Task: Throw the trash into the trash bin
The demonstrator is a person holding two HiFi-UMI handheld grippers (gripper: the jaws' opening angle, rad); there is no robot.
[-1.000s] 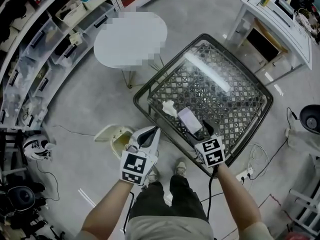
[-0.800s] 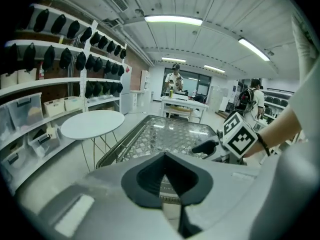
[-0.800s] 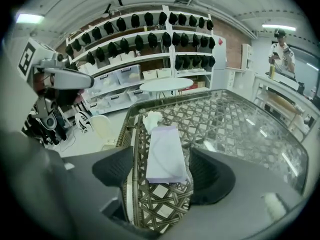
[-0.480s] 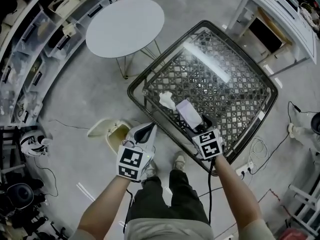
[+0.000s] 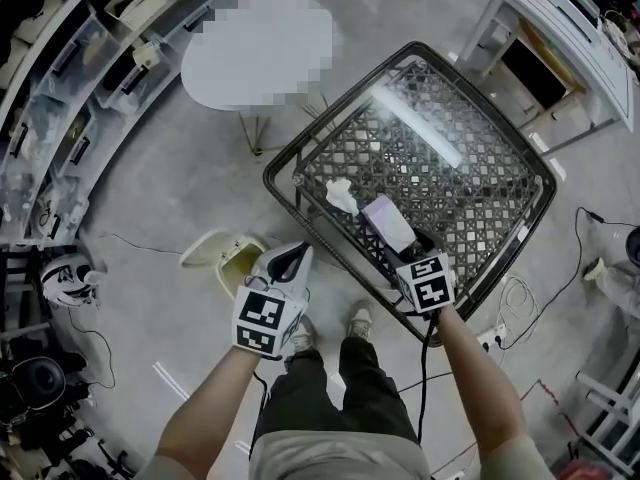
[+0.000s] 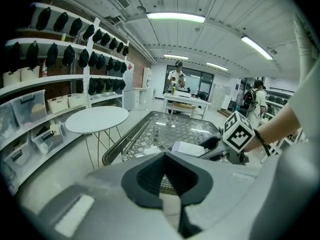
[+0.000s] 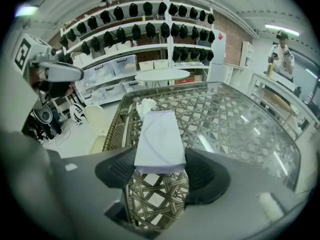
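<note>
Trash to take first is the small white box (image 5: 388, 223). It lies flat on the glass desk (image 5: 330, 108), close to the desk edge nearest to the person. A crumpled paper (image 5: 340, 193) lies on the desk just beside it. The right tool (image 5: 410, 251) is at that same desk edge, tilted down, and its jaws have just been closing. The near end of the box is between them, and the pads seem to touch both its sides. The left tool (image 5: 290, 264) hangs off the desk, pressed together and empty. The trash bin (image 5: 228, 273) stands on the floor near the desk corner, and its lid seems open.

I judge the step in hand is the grasp. To do it well, press evenly on the two long sides, but not so hard that the light box is crushed. Lift it straight up before leaving the desk, because only its end is held and it may tip or slip.
</note>
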